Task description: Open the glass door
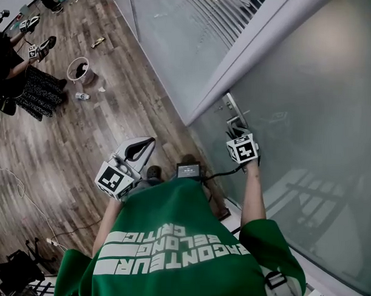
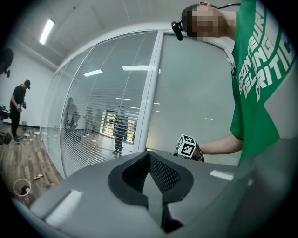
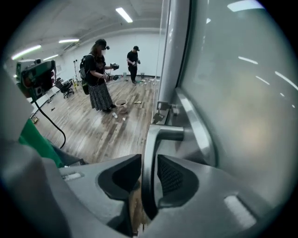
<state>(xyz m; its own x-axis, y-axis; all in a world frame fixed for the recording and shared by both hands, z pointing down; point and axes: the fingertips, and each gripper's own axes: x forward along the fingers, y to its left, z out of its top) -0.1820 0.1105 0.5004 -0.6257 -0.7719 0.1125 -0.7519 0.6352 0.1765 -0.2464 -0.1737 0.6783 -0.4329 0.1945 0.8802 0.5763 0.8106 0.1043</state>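
Right gripper view has the right gripper (image 3: 146, 163) with jaws spread astride the stiff, likely slick metal handle (image 3: 150, 139) of the probably heavy glass door (image 3: 242, 116), best gripped near its free end; the left gripper (image 2: 149, 160) has jaws pressed together.

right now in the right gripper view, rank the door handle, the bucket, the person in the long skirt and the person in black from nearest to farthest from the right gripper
1. door handle: between the jaws of the right gripper.
2. bucket and person in the long skirt: out on the floor to the left, too close to call.
3. person in black: far back, near the end wall.
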